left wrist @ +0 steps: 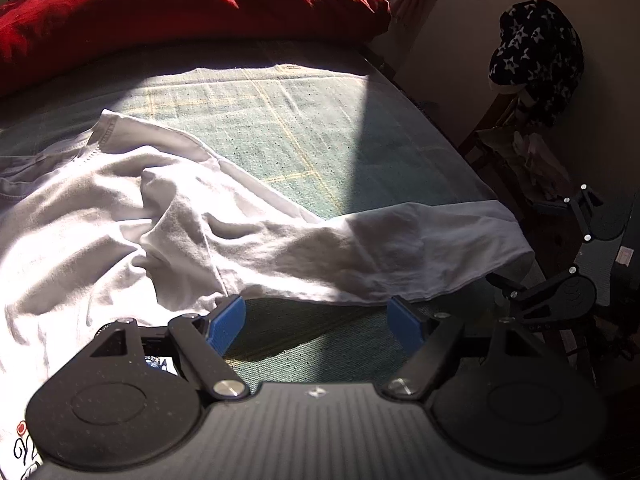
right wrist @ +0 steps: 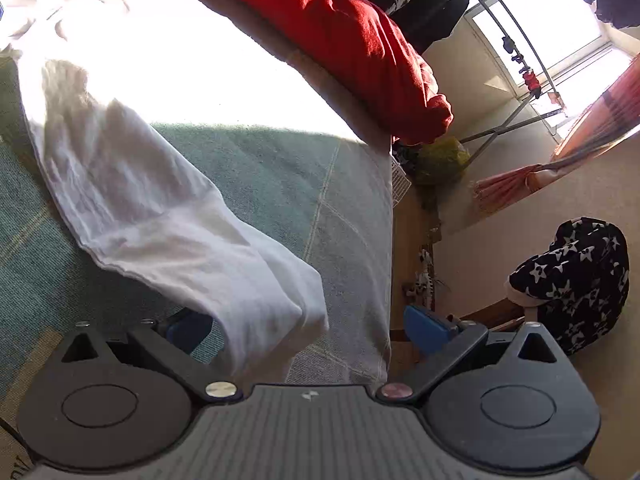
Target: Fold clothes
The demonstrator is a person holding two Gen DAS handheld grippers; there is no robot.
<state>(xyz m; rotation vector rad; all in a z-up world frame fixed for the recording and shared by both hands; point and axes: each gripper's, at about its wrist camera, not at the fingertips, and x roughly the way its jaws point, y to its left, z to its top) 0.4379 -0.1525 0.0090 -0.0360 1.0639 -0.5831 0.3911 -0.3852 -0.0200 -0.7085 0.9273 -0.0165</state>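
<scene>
A white long-sleeved shirt (left wrist: 120, 216) lies crumpled on a green plaid bed cover (left wrist: 280, 128), its sleeve (left wrist: 420, 248) stretched to the right bed edge. My left gripper (left wrist: 318, 322) is open and empty, just short of the sleeve's near hem. My right gripper (left wrist: 560, 248) shows at the bed's right edge near the cuff. In the right wrist view the sleeve (right wrist: 160, 208) runs toward my right gripper (right wrist: 308, 328), which is open. The cuff (right wrist: 276, 320) hangs between its jaws and covers part of the left blue pad (right wrist: 188, 330).
A red quilt (left wrist: 180, 4) is heaped along the far side of the bed, also in the right wrist view (right wrist: 360, 48). A dark star-patterned cloth (left wrist: 536, 56) drapes over a chair beyond the bed's right edge (right wrist: 390, 240). A drying rack (right wrist: 520, 64) stands by the window.
</scene>
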